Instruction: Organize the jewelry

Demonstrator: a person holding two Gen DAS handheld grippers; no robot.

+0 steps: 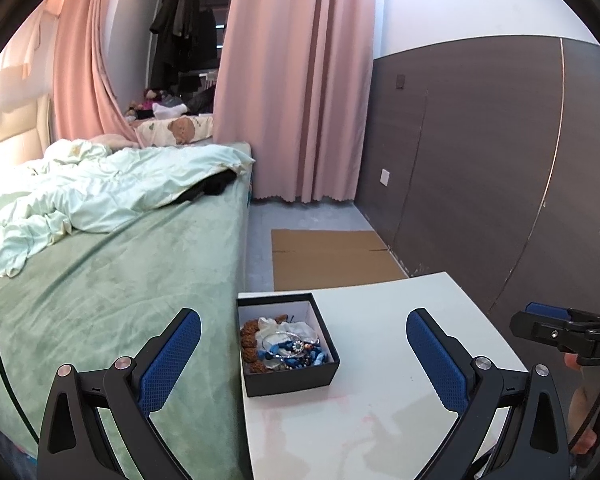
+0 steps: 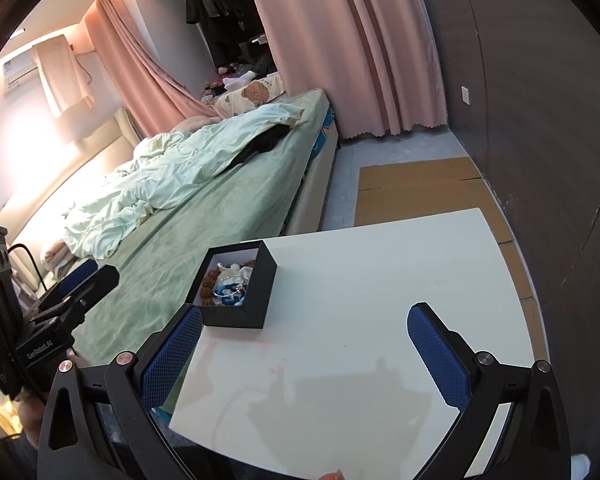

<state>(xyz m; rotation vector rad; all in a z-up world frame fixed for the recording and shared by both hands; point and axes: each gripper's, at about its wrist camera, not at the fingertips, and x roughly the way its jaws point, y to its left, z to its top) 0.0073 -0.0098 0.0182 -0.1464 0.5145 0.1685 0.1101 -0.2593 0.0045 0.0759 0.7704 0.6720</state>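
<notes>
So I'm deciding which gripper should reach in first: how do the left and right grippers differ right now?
The left gripper frames the black box between its fingers; the right gripper frames mostly bare white table, with the box at its left finger. The left gripper reaches in from the bed side; the right from the table's open side. Both are open and empty.

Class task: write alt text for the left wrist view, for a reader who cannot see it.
An open black box of tangled jewelry sits at the near left corner of a white table, between the open jaws of the left gripper. A green bed lies left; pink curtains hang behind.
</notes>
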